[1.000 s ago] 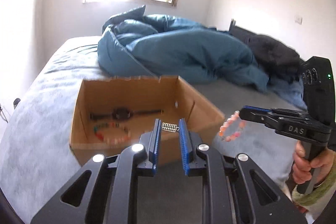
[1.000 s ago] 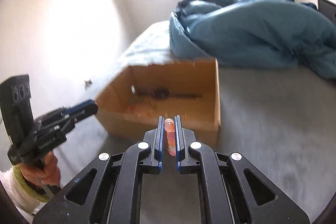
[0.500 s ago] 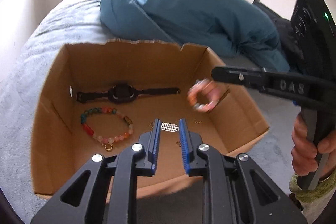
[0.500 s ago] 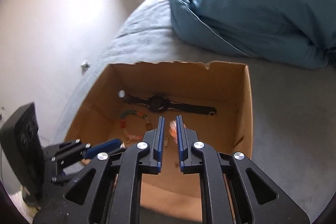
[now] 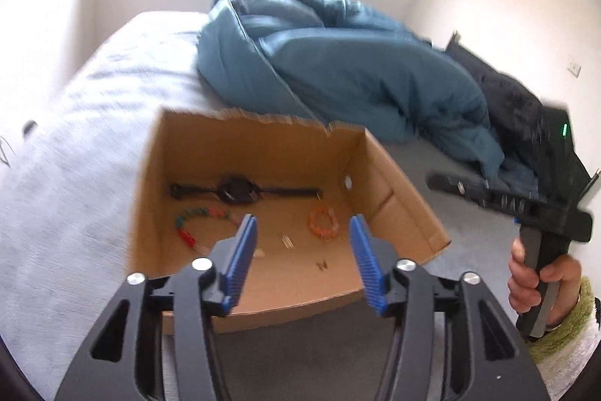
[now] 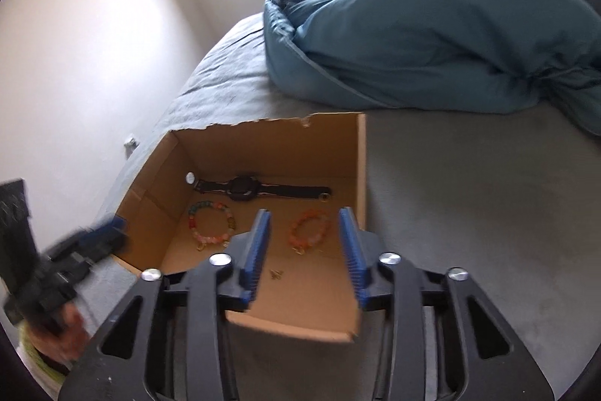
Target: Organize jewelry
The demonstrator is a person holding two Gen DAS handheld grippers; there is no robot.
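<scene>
Bed (image 6: 469, 198): grey cover, carries all items below.
Duvet (image 6: 432, 36): teal, bunched at the far end of the bed, behind the box.
Cardboard box (image 6: 360, 175): open-topped, torn far rim, standing on the bed.
Left tool (image 5: 302, 260): held over the near edge of the box; jaws have just been opening, now spread wide, released, nothing between them.
Right tool (image 6: 305, 245): likewise over the near edge; jaws have just been opening, released, empty. The left wrist view shows it blurred at the right, gripped by a hand (image 5: 541, 282).
Watch (image 6: 244, 188): black, strap laid flat along the far wall of the box.
Multicoloured bead bracelet (image 6: 212, 222): on the box floor, left, in front of the watch.
Orange bead bracelet (image 6: 310, 230): on the box floor, right of the multicoloured one, apart from it.
Small metal pieces (image 5: 287, 239): loose on the box floor near the front; too small to identify.
</scene>
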